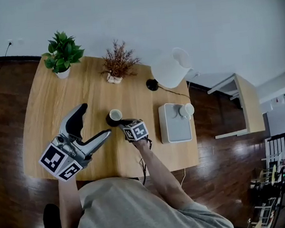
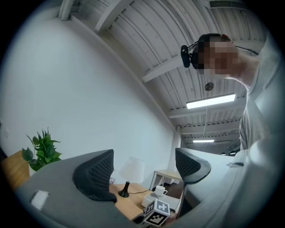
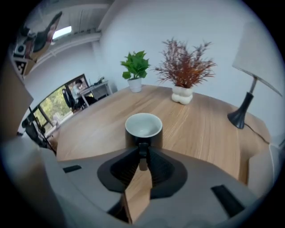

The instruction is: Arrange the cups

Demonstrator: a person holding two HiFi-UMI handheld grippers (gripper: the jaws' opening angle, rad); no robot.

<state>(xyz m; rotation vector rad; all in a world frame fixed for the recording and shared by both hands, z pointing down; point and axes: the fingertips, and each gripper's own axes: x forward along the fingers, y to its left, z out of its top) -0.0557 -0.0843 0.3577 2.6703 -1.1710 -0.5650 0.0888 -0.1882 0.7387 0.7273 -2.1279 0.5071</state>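
**Right gripper** (image 3: 142,156): the jaws are closed together on the handle of the dark cup (image 3: 143,126), with a pad pressing it from each side. The cup stands upright near the middle of the wooden table (image 1: 55,105), mouth up and white inside.
- In the head view the gripper covers the handle, so only the rim and a strip of dark wall show.
- In the right gripper view the cup's lower wall is cut off behind the jaws.

**Left gripper** (image 1: 96,120): the jaws stand wide apart with nothing between them, and it is held over the near left part of the table, left of the dark cup. Its own view takes in mostly wall and ceiling, with only a small part of the table at the bottom edge.

**Second cup:** a white cup (image 1: 186,110) stands on the far right corner of a grey box (image 1: 174,128) at the table's right side. What kind of box it is cannot be made out.

**Other items:**
- The lamp (image 1: 170,67) stands at the far right; its white shade hides the stem from above, and only the black base shows.
- The green plant (image 1: 62,52) stands at the far left.
- The dried plant (image 1: 118,62) stands at the far centre, its foliage partly covering its pot.

**Print:** the only markings visible are the black-and-white square patterns on the left marker cube (image 1: 60,161) and the right marker cube (image 1: 135,131).
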